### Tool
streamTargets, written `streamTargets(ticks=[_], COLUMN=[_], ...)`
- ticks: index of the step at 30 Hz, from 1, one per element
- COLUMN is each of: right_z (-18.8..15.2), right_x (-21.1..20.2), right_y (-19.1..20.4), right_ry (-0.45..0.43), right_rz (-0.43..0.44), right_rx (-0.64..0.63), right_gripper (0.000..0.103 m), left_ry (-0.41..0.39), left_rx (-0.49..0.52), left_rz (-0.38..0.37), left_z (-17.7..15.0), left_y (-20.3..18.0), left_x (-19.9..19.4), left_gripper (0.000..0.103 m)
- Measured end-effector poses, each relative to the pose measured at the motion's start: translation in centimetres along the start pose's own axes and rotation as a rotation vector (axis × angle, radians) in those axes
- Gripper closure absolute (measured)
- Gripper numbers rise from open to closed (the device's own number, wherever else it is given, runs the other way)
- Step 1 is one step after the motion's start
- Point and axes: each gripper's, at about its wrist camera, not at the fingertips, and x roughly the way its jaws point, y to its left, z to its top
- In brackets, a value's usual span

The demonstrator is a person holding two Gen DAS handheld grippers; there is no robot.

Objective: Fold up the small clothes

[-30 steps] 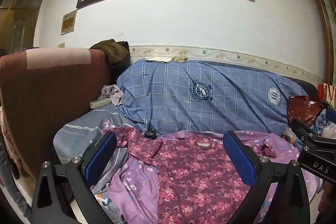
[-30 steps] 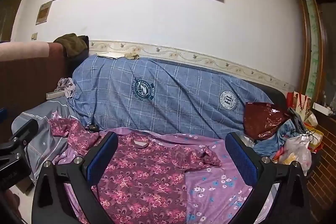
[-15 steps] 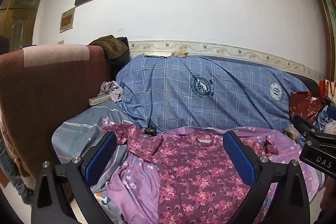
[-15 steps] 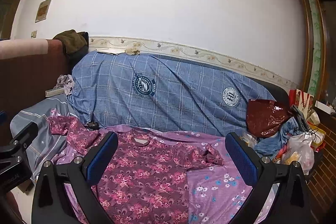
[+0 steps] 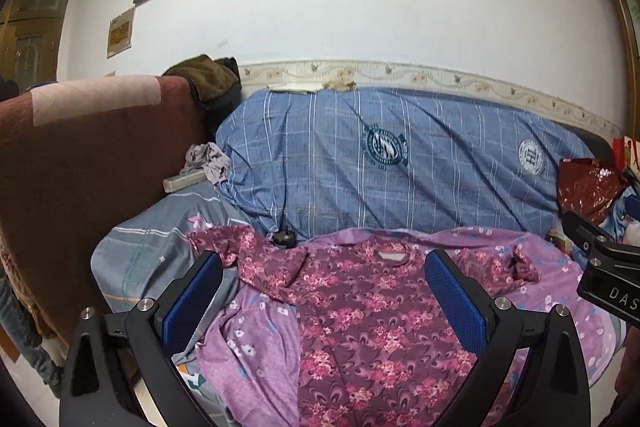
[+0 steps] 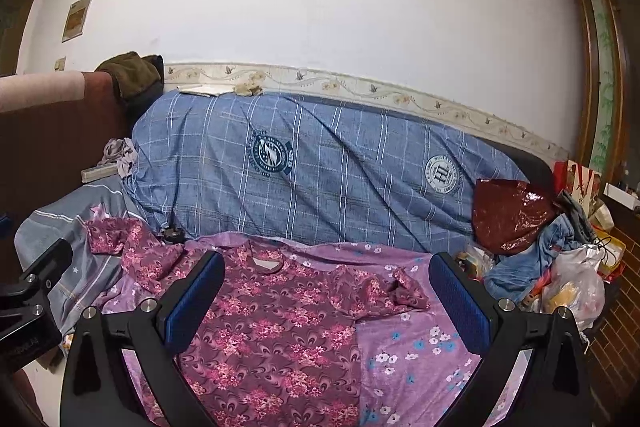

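The shirt (image 5: 356,311), maroon with pink flowers, lies spread flat on a purple sheet (image 6: 412,347) over the sofa seat, its collar toward the blue plaid cover (image 5: 360,163) on the backrest. Both sleeves lie out to the sides of the shirt, each rumpled at its end. The left hand-held gripper (image 5: 320,307) and right hand-held gripper (image 6: 324,307) hover above the shirt, jaws spread wide, holding nothing.

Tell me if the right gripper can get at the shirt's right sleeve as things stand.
Probably yes: the right gripper is open, the floral shirt lies flat, and its sleeve rests uncovered on the purple sheet.
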Motion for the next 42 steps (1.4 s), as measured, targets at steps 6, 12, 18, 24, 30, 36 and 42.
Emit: streamTargets(ticks=[6, 12, 18, 24, 30, 36, 42], right_z=[-1.5, -4.2, -9.5, -16.3, -18.1, -13.5, -12.1], right_x=[5.2, 12.5, 23.4, 31.7, 35.7, 38.3, 43.0], right_y=[0.2, -0.4, -9.5, -21.8, -25.9, -23.2, -19.4], right_ry=[0.076, 0.176, 0.316, 0.432, 0.402, 0.440, 0.579], right_rz=[0.002, 0.029, 0.234, 0.355, 0.334, 0.129, 0.037], right_rx=[-0.006, 0.007, 0.309, 0.792, 1.005, 0.618, 0.327], right_gripper=[0.000, 0.000, 0.003, 0.009, 0.017, 0.020, 0.019], left_ry=[0.074, 0.176, 0.287, 0.362, 0.362, 0.340, 0.348], left_rx=[0.009, -0.036, -0.077, -0.033, 0.002, 0.021, 0.069], left_rz=[0.033, 0.041, 0.071, 0.047, 0.051, 0.072, 0.073], left_z=[1.0, 1.9, 0.6, -2.8, -2.8, -3.6, -4.2], left_y=[-1.8, -3.9, -6.6, -8.1, -7.1, -6.8, -7.4], left_x=[6.2, 16.6, 29.5, 37.7, 40.4, 41.7, 41.6], left_gripper=[0.001, 0.001, 0.001, 0.002, 0.003, 0.003, 0.003])
